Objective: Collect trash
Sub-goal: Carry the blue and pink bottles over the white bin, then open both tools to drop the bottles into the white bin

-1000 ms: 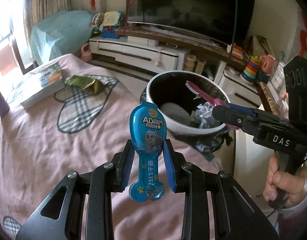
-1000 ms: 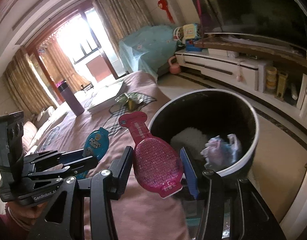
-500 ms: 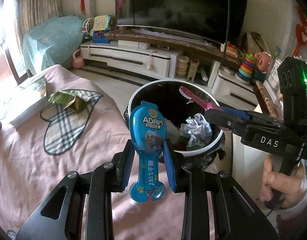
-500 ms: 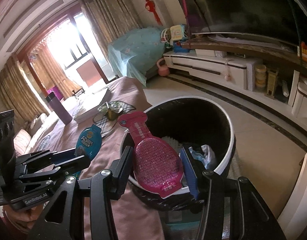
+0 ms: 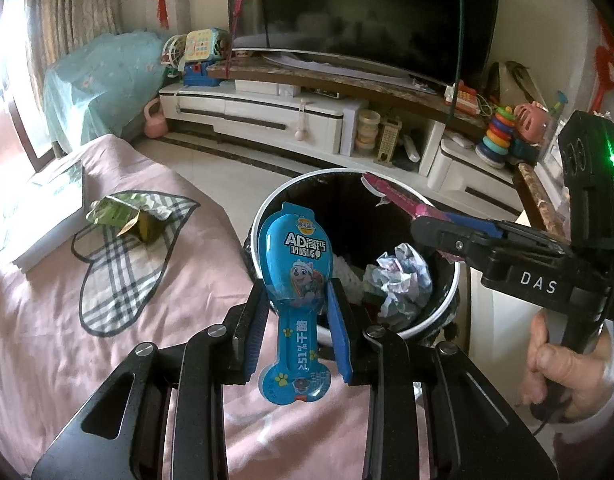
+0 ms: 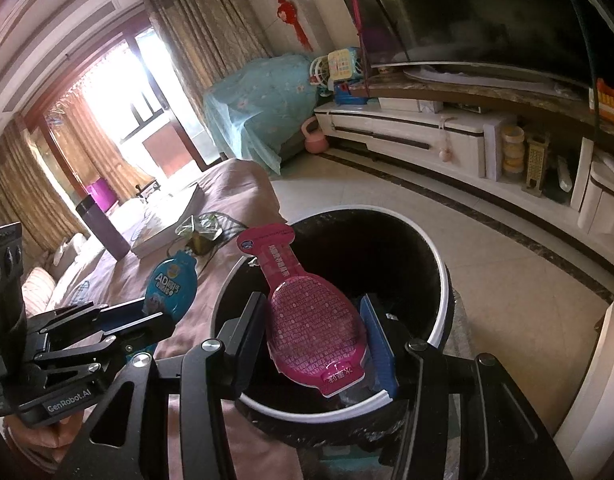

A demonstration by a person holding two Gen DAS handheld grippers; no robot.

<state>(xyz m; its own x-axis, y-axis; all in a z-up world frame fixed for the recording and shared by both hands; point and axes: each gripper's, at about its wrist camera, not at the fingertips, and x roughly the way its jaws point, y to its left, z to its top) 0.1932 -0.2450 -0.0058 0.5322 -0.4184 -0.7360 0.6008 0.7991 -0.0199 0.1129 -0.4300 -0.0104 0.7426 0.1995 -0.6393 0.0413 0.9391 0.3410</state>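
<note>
Left wrist view: left gripper (image 5: 299, 312), jaws narrow and clamped on the neck of a blue wrapper (image 5: 297, 280), spoon-shaped, printed with a cartoon dog, standing upright between the blue pads. The wrapper's wide head overlaps the near rim of the bin (image 5: 447, 308), a round black pail with a white rim standing on the tiled floor just beside the pink bedspread (image 5: 47, 340). Inside the bin: a crumpled paper ball (image 5: 403, 272) and a white lump. On the bedspread, well apart from the bin: a green foil packet (image 5: 123, 216) lying on a plaid heart patch, with a book (image 5: 47, 208) beyond it. At right, a hand (image 5: 567, 376) grips the other tool's handle. Right wrist view: right gripper (image 6: 315, 332), jaws at middling width and closed on the broad end of a pink wrapper (image 6: 311, 312), held over the bin mouth, its narrow end pointing away over the far-left rim.
</note>
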